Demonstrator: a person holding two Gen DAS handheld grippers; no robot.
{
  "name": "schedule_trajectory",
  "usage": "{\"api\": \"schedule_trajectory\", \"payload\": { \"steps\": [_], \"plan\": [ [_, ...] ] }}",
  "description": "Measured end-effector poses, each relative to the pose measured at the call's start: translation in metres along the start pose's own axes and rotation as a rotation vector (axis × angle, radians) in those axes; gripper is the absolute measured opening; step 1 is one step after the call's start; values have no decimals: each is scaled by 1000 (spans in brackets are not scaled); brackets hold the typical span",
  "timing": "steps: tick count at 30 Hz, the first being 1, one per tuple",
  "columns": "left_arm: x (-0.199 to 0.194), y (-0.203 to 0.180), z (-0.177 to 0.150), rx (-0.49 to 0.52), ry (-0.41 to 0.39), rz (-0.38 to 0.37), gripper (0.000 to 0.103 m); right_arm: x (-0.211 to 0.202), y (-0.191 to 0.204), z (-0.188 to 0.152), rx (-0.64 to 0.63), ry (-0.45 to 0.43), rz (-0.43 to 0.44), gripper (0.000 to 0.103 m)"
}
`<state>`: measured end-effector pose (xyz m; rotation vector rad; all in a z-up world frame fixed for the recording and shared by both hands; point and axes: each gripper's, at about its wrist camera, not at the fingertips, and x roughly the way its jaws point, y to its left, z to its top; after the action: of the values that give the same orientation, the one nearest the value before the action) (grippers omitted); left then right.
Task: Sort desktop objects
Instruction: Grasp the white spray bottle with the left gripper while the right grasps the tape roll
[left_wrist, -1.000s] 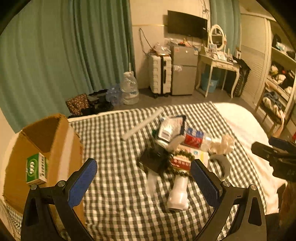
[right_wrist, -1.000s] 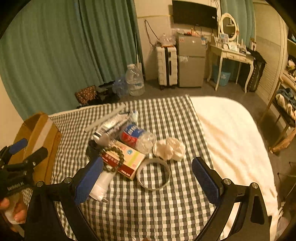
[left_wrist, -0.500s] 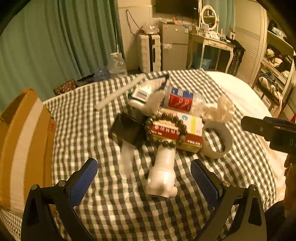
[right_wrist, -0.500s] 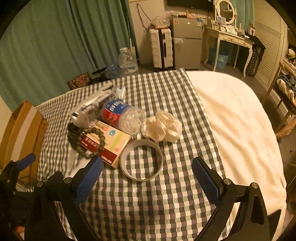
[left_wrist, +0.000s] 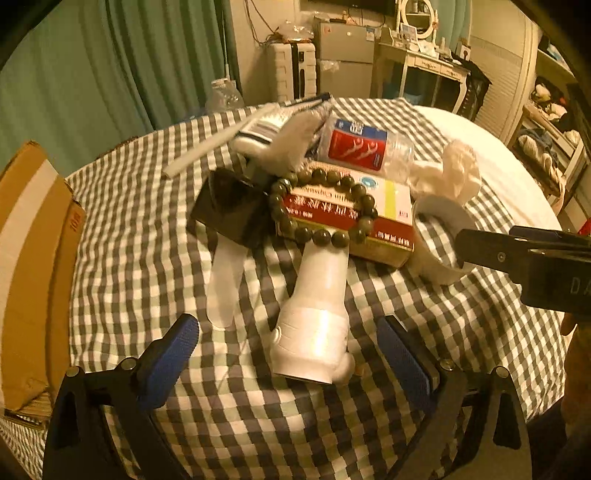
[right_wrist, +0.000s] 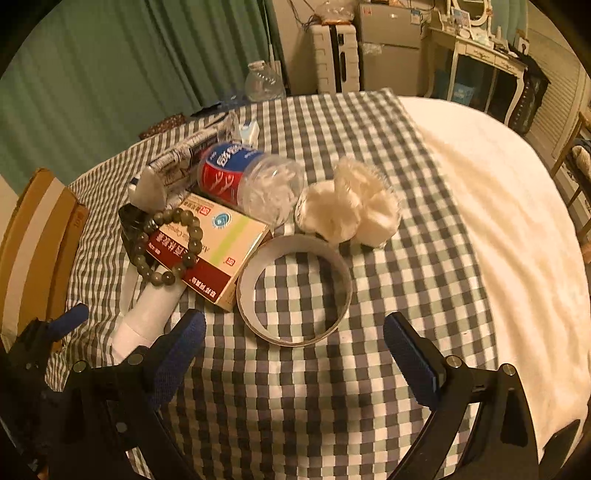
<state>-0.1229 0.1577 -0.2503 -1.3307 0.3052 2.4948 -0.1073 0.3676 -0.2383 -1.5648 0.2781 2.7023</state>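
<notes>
Both tongs are standing wide and holding nothing. The left tongs (left_wrist: 288, 347) are hovering over the checked cloth (left_wrist: 147, 229), and the base of a white bottle (left_wrist: 314, 332) is lying right between their blue pads. Just ahead of the left pad a clear flat piece (left_wrist: 223, 284) is sticking out from under a black box (left_wrist: 229, 210). Beyond the bottle's neck, a bead bracelet (left_wrist: 321, 206) is resting on a red and white carton (left_wrist: 354, 214). Farther ahead, a water bottle (left_wrist: 365, 151) and a striped tube (left_wrist: 273, 125) are lying against the carton's far side. Far left of these tongs a cardboard box (left_wrist: 33, 236) is standing.

The right tongs (right_wrist: 293, 341) are hovering just short of a tape ring (right_wrist: 295, 286), which is lying flat and touching the carton's corner. Beyond the ring, crumpled tissue (right_wrist: 351, 210) is lying beside the water bottle. To the right, white bedding (right_wrist: 498, 192) is showing past the cloth's edge.
</notes>
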Motion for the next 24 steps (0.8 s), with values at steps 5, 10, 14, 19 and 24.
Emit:
{"api": "schedule_trajectory", "payload": {
  "steps": [5, 10, 14, 19, 24],
  "plan": [
    [12, 0, -3, 0, 25, 0, 99, 15, 2, 0, -14, 33, 5, 98],
    [23, 2, -6, -15, 54, 6, 94, 30, 3, 1, -27, 59, -4, 97],
    [33, 3, -7, -20, 85, 15, 89, 37, 4, 3, -32, 77, -27, 97],
    [34, 0, -7, -19, 76, 3, 77, 45, 3, 5, -40, 76, -52, 97],
    [34, 0, -4, -26, 74, -4, 69, 53, 4, 7, -51, 71, -73, 97]
  ]
}}
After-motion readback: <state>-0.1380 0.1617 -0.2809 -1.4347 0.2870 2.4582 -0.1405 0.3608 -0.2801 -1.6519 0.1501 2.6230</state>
